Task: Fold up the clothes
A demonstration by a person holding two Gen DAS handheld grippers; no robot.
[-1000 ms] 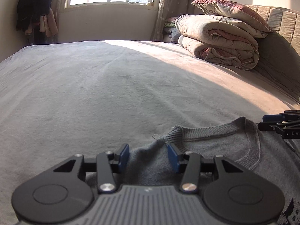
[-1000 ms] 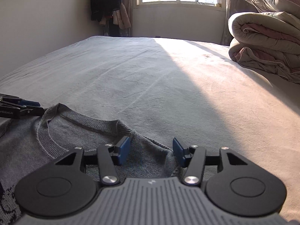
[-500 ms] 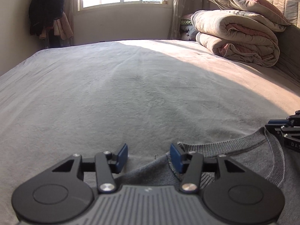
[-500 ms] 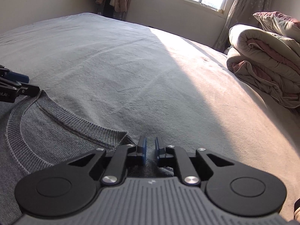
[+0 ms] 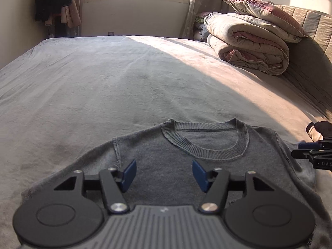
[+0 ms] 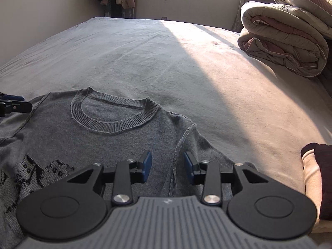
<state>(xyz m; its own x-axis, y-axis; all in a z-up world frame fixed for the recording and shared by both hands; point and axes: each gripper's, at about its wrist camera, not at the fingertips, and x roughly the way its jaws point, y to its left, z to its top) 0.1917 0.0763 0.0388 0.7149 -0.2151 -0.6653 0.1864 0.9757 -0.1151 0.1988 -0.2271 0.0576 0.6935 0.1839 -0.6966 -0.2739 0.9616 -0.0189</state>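
A grey knit sweater (image 5: 166, 159) lies flat on the bed, ribbed collar (image 5: 204, 152) pointing away from me. Its dark pattern (image 6: 31, 170) shows low on the chest in the right wrist view. My left gripper (image 5: 164, 173) hovers above the sweater's left shoulder, its jaws opening and nothing pinched between the blue pads. My right gripper (image 6: 167, 164) hangs over the right shoulder seam (image 6: 176, 151), jaws also opening, with cloth below them but not pressed. Each gripper shows at the edge of the other's view: the right gripper (image 5: 311, 155) and the left gripper (image 6: 12, 104).
The grey bed sheet (image 5: 124, 78) stretches far ahead, half in sunlight. A folded duvet (image 5: 249, 49) with a pillow (image 5: 263, 12) on top sits at the back right by the headboard. Clothes (image 5: 56, 2) hang at the back left. A person's sleeve (image 6: 317, 170) is at the right.
Both grippers drew back and rose from the sweater's shoulders. The right jaws, nearly shut at the shoulder edge half a second ago, have parted. The whole collar now shows.
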